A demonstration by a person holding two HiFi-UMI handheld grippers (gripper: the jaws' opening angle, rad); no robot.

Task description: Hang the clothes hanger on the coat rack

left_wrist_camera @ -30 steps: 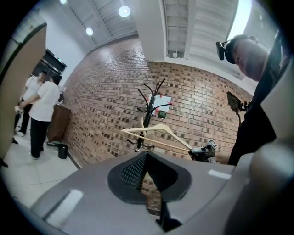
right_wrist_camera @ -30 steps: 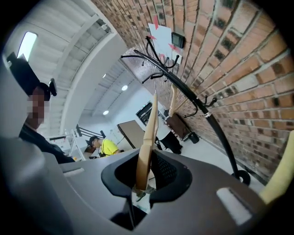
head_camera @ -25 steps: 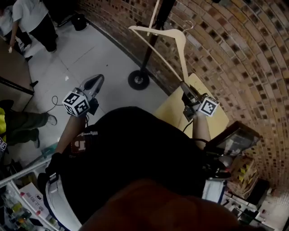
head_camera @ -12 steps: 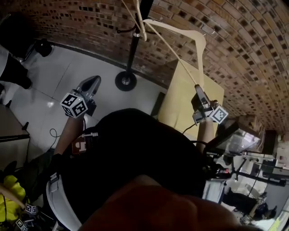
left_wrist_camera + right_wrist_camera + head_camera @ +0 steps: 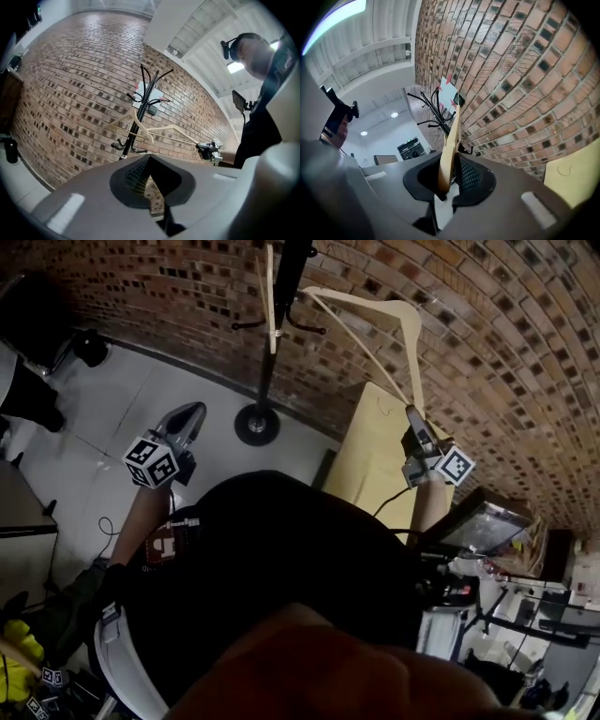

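A black coat rack (image 5: 282, 285) stands by the brick wall, and a wooden hanger (image 5: 271, 307) hangs on it. My right gripper (image 5: 412, 420) is shut on one arm end of a second pale wooden hanger (image 5: 373, 304), which it holds up level. That hanger's far end reaches close to the rack's pole. In the right gripper view the hanger arm (image 5: 451, 143) runs from the gripper (image 5: 447, 182) toward the rack (image 5: 435, 111). My left gripper (image 5: 193, 414) is shut and holds nothing, out to the left over the floor. From the left gripper (image 5: 150, 160) I see the rack (image 5: 143, 107), the held hanger (image 5: 174, 131) and the right gripper (image 5: 209, 150).
The rack's round base (image 5: 257, 425) rests on the grey tiled floor. A yellow table (image 5: 370, 460) stands against the brick wall (image 5: 487, 324) under my right arm. Cluttered equipment (image 5: 487, 531) sits at the right. A dark-clothed person (image 5: 23, 381) is at the far left.
The view has swung toward the wall. My right gripper has risen with the hanger, still gripped, and its far end now sits just right of the rack pole. The left gripper drifted sideways, still shut.
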